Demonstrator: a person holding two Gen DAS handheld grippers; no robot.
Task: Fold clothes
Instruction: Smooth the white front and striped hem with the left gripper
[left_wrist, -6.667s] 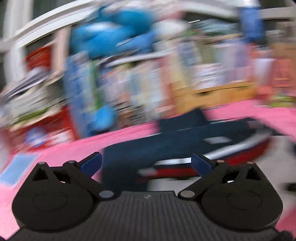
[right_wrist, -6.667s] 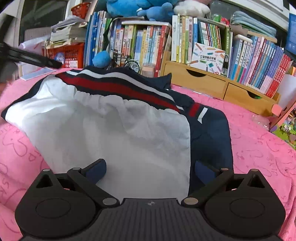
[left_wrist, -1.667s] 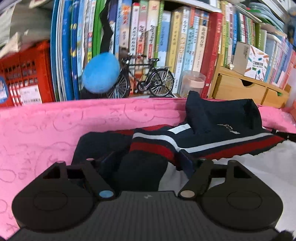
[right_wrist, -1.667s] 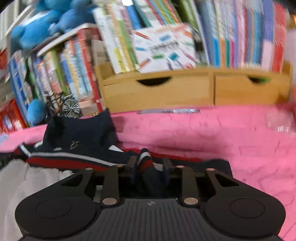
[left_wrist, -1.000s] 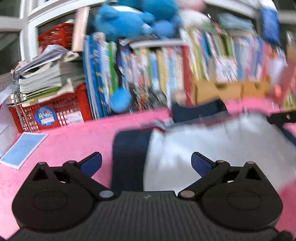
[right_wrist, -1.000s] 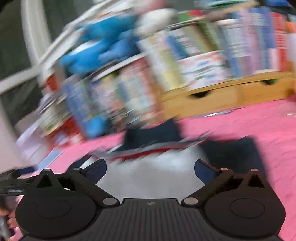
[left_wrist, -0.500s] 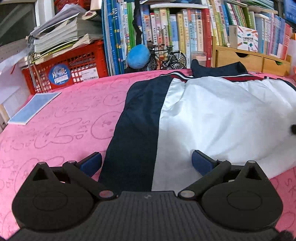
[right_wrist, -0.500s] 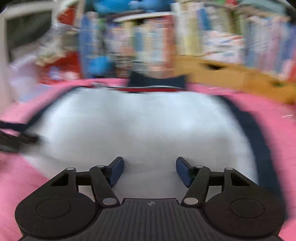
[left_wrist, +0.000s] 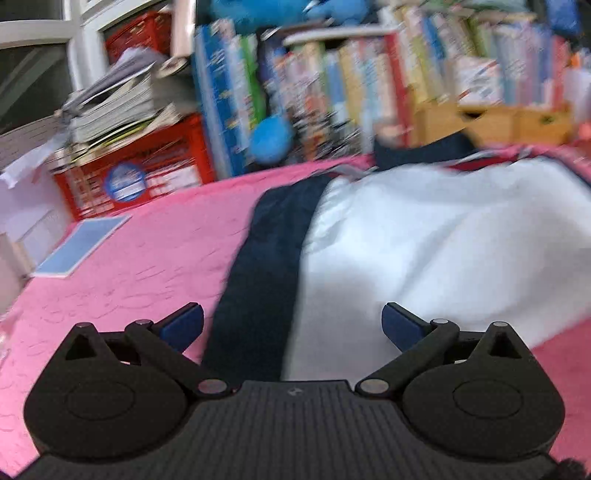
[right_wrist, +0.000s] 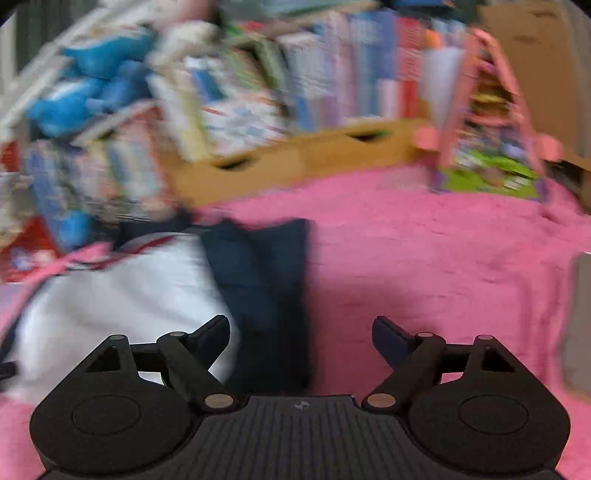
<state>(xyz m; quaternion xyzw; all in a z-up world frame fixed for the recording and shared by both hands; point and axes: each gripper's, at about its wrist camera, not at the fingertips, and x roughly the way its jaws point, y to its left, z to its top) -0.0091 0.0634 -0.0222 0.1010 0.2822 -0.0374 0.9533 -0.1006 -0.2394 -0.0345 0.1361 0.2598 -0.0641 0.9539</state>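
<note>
A jacket lies flat on the pink blanket, its white lining (left_wrist: 436, 251) facing up and a navy sleeve folded along each side. In the left wrist view my left gripper (left_wrist: 291, 325) stands open over the near end of the left navy sleeve (left_wrist: 266, 266), with nothing pinched. In the right wrist view my right gripper (right_wrist: 301, 338) hangs above the right navy sleeve (right_wrist: 269, 280); its jaws are opening and nothing is pressed between the pads. Both views are blurred by motion.
The pink blanket (right_wrist: 424, 266) stretches out to the right of the jacket. Behind it stand rows of books (left_wrist: 332, 85), wooden drawers (right_wrist: 295, 162), a red crate (left_wrist: 147, 170) and blue plush toys (right_wrist: 85, 88). A blue booklet (left_wrist: 81, 245) lies at the left.
My right gripper has swung right, from the white lining's middle to the right navy sleeve, and its jaws stand wider than half a second ago. The left view has shifted slightly over the left sleeve.
</note>
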